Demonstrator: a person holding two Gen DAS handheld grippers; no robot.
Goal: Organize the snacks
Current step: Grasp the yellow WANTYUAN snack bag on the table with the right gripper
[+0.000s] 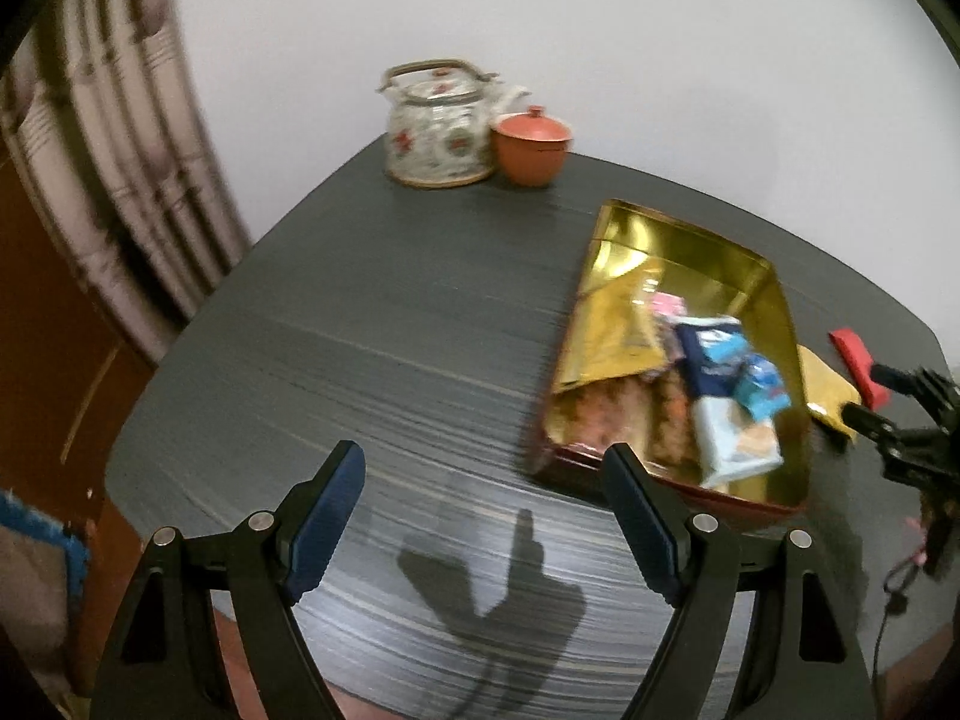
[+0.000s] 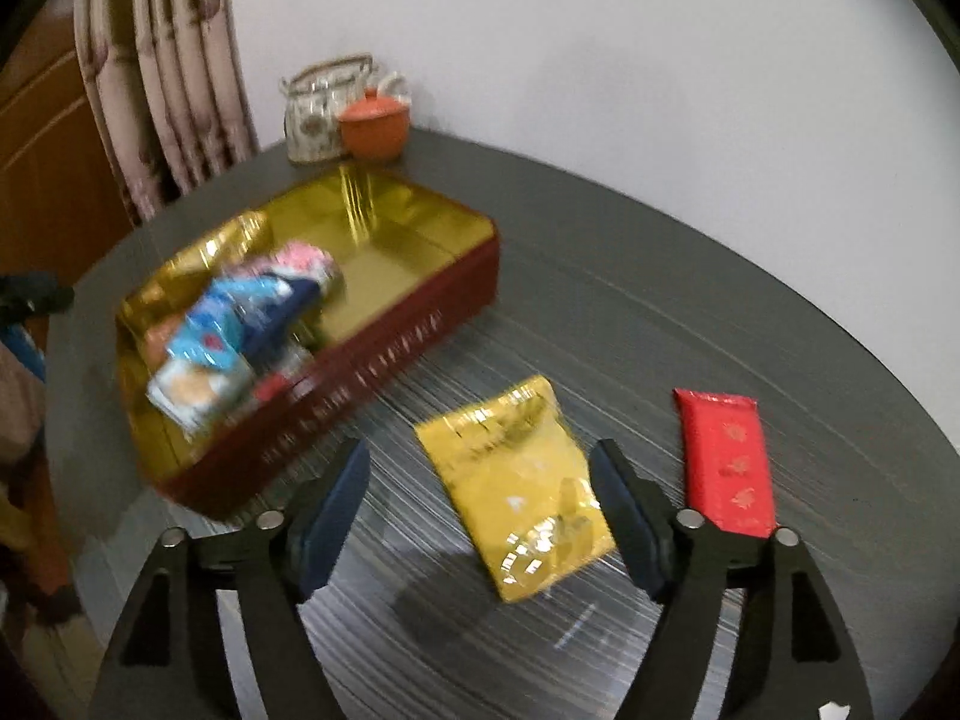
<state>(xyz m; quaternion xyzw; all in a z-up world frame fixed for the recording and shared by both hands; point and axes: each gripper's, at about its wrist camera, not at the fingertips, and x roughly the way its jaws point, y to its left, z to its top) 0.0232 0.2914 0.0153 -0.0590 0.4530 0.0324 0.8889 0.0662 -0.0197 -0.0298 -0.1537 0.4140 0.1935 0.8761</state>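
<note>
A red tin box with a gold inside stands on the dark table. In it lie blue-and-white snack packets, a pink packet and a gold bag. A yellow packet lies on the table just right of the box, with a red packet to its right. My right gripper is open; the yellow packet lies between and beyond its fingers, and the pads do not press on it. My left gripper is open over bare table, left of the box's near corner, with nothing between its fingers.
A patterned teapot and an orange lidded cup stand at the table's far corner by the white wall. A curtain hangs to the left. The far half of the box holds nothing. The table's rounded edge runs close on the right.
</note>
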